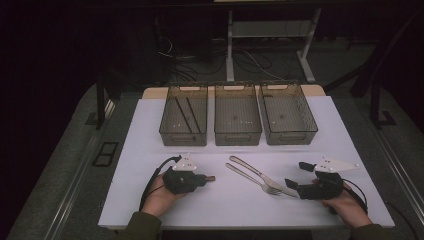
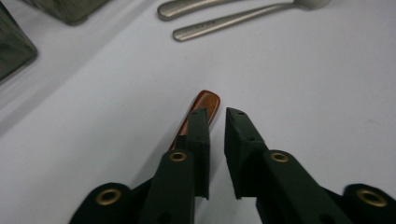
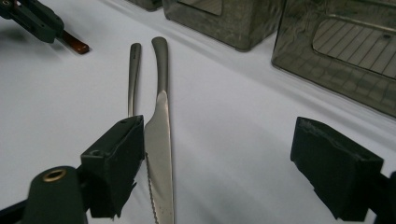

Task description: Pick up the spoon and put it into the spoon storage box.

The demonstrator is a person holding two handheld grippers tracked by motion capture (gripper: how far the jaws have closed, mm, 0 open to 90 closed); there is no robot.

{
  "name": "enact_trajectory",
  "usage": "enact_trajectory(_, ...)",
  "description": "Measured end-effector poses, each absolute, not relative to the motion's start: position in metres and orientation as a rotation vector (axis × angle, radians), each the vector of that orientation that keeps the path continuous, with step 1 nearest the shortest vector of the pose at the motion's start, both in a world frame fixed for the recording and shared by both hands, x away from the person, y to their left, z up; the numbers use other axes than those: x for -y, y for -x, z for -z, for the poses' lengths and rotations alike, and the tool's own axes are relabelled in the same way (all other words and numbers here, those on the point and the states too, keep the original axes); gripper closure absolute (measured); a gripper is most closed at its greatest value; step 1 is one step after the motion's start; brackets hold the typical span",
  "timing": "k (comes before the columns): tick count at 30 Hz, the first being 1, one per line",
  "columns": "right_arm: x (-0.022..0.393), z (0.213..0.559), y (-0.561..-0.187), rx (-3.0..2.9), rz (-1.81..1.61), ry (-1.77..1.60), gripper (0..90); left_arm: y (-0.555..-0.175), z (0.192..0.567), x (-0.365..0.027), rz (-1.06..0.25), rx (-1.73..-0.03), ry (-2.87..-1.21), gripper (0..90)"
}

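Knife (image 1: 272,182) and fork (image 1: 252,178) lie near, seemingly touching.

Two gripper-holding hands are resting on the near part of the white table (image 1: 150,210), the left gripper (image 1: 207,178) lying with a brown-tipped stick (image 1: 211,177) poking from its jaws and the right gripper (image 1: 296,176) sitting with its jaws spread wide. Between them a knife (image 1: 262,176) and a fork (image 1: 252,179) are lying side by side, slanting toward the right gripper. Three smoky bins (image 1: 238,137) are standing in a row beyond, the left one holding two dark sticks (image 1: 189,116).
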State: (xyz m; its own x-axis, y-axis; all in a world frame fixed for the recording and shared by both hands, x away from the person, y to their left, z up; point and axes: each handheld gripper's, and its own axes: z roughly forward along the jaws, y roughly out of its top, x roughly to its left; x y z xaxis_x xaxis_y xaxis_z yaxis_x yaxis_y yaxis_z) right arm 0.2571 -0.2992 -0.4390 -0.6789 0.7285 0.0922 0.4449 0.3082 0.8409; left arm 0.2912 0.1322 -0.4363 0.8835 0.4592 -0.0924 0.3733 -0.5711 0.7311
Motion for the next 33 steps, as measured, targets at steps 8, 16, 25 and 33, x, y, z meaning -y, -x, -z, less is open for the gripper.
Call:
enact_trajectory(8,0.299,0.439,-0.259,-2.262,-1.314,-1.061,14.9,-0.295,0.428,-0.153,-0.166,-0.663,-2.157,50.3)
enact_trajectory(16,0.301,0.439,-0.258,-2.259,-1.314,-1.063,14.9,-0.297,0.422,-0.183,-0.213,-0.727,-2.085,35.0)
enact_trajectory(25,0.3,0.439,-0.258,-2.266,-1.312,-1.056,14.9,-0.298,0.423,-0.211,-0.256,-0.781,-2.063,31.3)
enact_trajectory(33,0.3,0.44,-0.258,-2.267,-1.307,-1.059,14.9,-0.301,0.433,-0.236,-0.251,-0.874,-2.108,31.9)
